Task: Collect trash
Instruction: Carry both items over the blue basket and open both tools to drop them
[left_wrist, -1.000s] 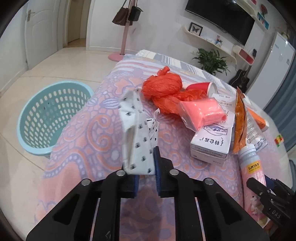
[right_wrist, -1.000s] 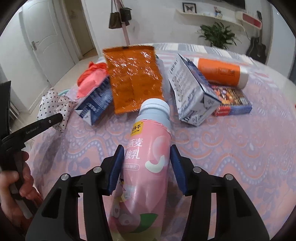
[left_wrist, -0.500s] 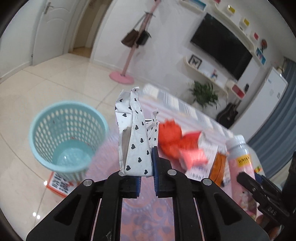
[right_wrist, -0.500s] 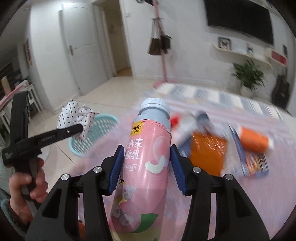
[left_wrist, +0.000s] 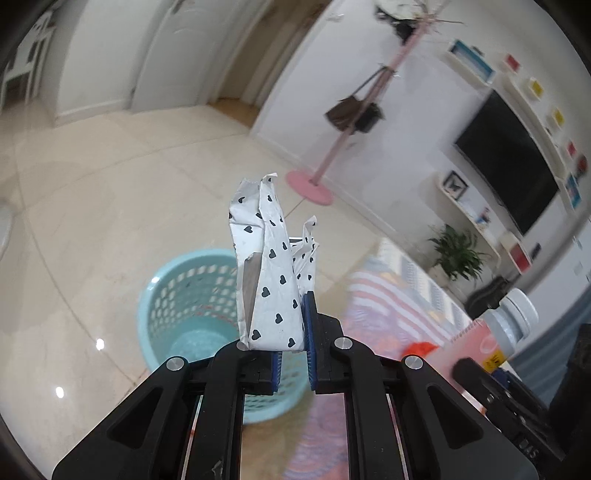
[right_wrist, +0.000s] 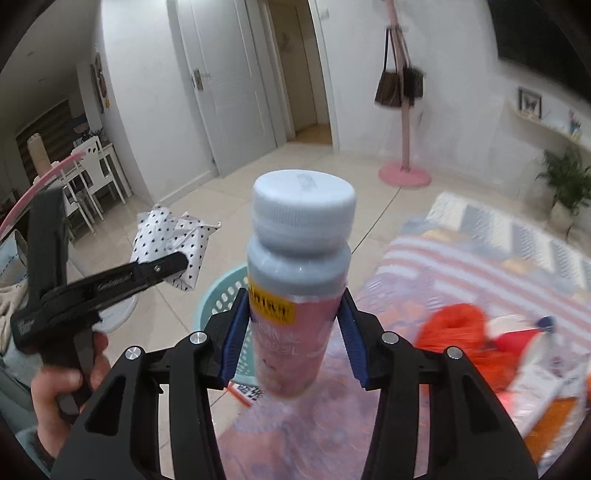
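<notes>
Left gripper (left_wrist: 291, 363) clamps a crumpled white wrapper (left_wrist: 267, 280) with black hearts, held upright above the floor. Turquoise basket (left_wrist: 184, 295) stands on the tiles directly beyond it. Pink bottle (left_wrist: 495, 338) with grey cap enters at right. Patterned tablecloth (left_wrist: 373, 295) blurred.

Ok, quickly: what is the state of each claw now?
Left claw: closed on the paper.
Right claw: closed on the bottle.

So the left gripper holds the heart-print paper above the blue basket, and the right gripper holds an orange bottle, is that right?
Not quite: the bottle in the right gripper is pink with a grey cap, as the right wrist view shows. The left gripper does hold the heart-print paper above the blue basket.
</notes>
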